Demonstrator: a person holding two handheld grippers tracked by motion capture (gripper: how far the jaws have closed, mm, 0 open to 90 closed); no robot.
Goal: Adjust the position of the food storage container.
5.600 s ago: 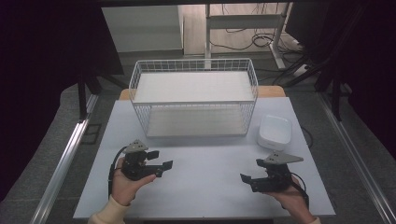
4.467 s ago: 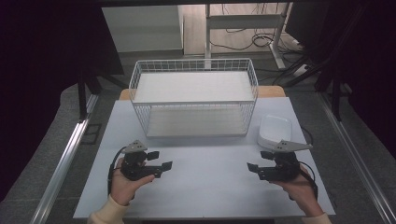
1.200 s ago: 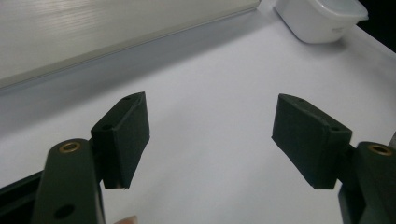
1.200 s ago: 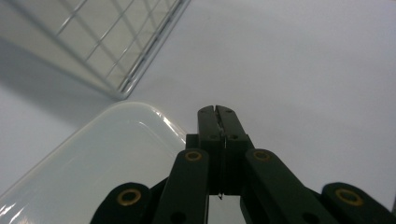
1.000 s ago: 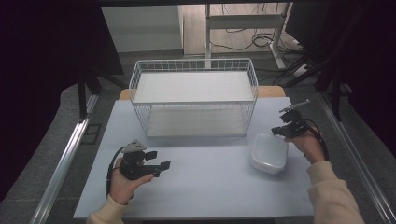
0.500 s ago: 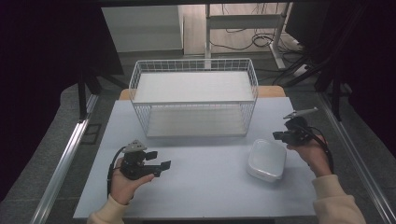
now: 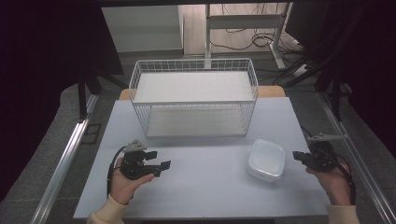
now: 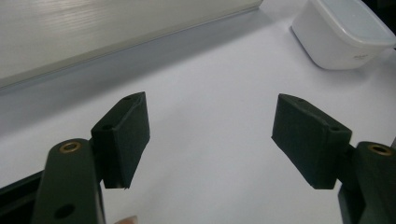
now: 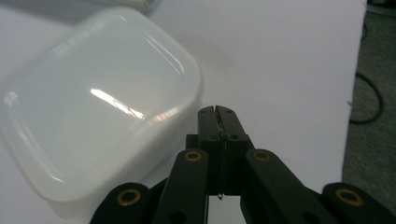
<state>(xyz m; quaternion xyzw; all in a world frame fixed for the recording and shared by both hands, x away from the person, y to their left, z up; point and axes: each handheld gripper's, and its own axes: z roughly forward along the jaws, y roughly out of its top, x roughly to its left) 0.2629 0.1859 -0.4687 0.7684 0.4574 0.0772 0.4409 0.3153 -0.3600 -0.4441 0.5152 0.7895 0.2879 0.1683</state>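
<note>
A white lidded plastic box (image 7: 266,159) sits on the pale table (image 7: 205,158) at the right, in front of the wire basket. My right gripper (image 7: 297,156) is shut, nothing between its jaws, just to the right of the box and apart from it; in the right gripper view its closed tips (image 9: 217,112) hover beside the box (image 9: 93,140). My left gripper (image 7: 161,161) rests in the hand at the front left, jaws wide open and bare. In the left gripper view the open gripper (image 8: 210,133) points across the table toward the box (image 8: 343,32) far off.
A white wire basket (image 7: 194,100) with two shelves stands at the back middle of the table. The table's right edge (image 7: 310,154) runs close to my right hand, with a cable on the floor beyond. Metal rails flank the table on both sides.
My right hand has moved from the back right, near the basket's corner, toward the front, now level with the box. The box has shifted slightly. The left hand has stayed put.
</note>
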